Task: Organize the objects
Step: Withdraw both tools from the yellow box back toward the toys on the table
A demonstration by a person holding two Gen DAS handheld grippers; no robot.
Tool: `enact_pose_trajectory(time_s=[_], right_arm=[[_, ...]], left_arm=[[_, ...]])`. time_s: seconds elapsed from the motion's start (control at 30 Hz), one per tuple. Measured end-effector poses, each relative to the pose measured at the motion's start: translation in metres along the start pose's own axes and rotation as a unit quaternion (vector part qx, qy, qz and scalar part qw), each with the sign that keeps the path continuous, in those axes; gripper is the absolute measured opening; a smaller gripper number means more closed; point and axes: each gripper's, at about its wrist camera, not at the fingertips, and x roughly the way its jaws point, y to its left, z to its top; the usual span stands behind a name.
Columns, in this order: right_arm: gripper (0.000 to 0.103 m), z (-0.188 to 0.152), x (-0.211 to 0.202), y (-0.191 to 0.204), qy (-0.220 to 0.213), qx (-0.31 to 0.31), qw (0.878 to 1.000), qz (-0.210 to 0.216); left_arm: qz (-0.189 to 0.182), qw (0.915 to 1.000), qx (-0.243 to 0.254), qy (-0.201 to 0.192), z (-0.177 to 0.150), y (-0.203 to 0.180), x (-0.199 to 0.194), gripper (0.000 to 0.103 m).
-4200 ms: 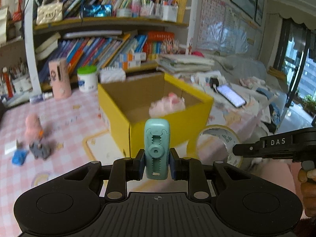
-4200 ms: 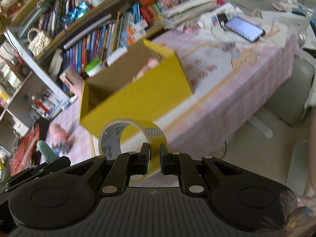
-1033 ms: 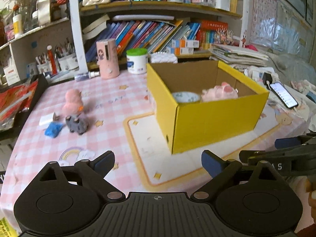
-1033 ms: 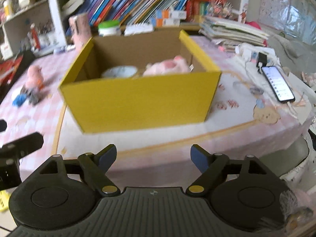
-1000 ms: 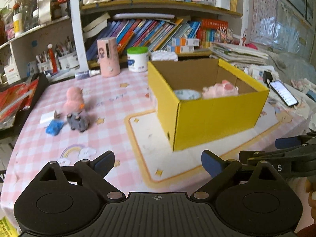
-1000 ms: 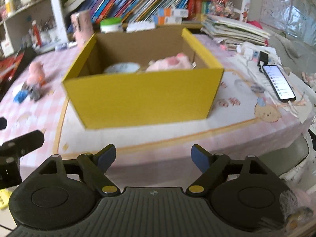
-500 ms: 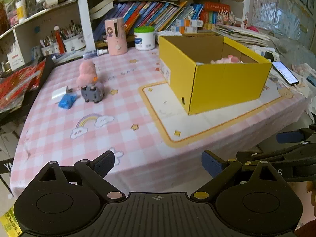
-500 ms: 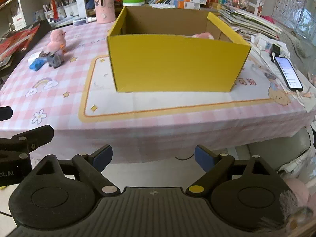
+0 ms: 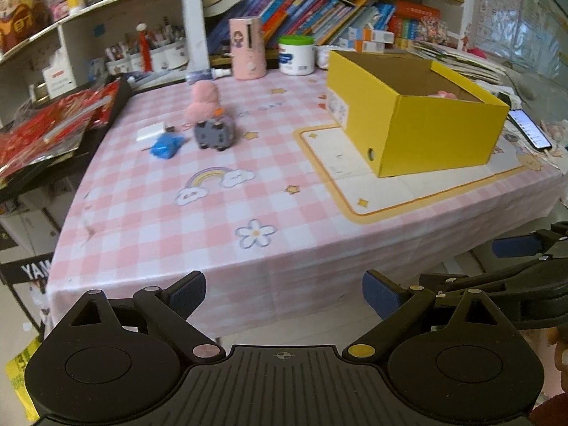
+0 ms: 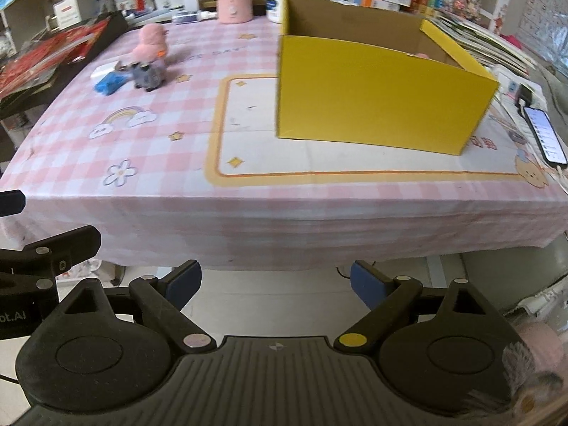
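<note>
An open yellow cardboard box (image 9: 440, 131) (image 10: 376, 106) stands on the right part of the pink checked tablecloth (image 9: 213, 191) (image 10: 149, 149); a bit of a pink soft thing (image 9: 442, 94) shows over its rim. At the far left of the table lie a pink plush toy (image 9: 204, 101) (image 10: 151, 44), a grey toy animal (image 9: 213, 135) (image 10: 147, 74), a blue toy (image 9: 165, 145) (image 10: 108, 83) and a small white block (image 9: 151, 131). My left gripper (image 9: 284, 296) and my right gripper (image 10: 275, 282) both hang open and empty in front of the table's near edge, off the table.
A pink cylinder (image 9: 246, 48) and a green-lidded white jar (image 9: 296, 55) stand at the table's back, before shelves full of books (image 9: 319, 17). A phone (image 9: 529, 129) (image 10: 545, 135) lies at the right edge. A black tray of red packets (image 9: 53, 124) sits left.
Both grippers have drawn back from the box and past the table's front edge, so the whole table shows. The teal item and the tape roll held earlier are gone from the jaws.
</note>
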Motion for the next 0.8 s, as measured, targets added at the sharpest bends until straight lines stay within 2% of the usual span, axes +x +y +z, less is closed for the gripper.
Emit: enact_pose_trajectory(time_s=[0.53,0.8], right_arm=[[0.091,0.013,-0.001,0.059,-0.02,-0.052,0.998,0.033],[0.091,0.023,-0.007,0.089,-0.043,-0.078,0.995,0.05]], left_arm=[[0.043,0.9983,-0.034,-0.021,-0.011,0.053,-0.022,0.097],[0.065,0.9957,-0.054,-0.038,-0.011,0.078,-0.032,0.097]])
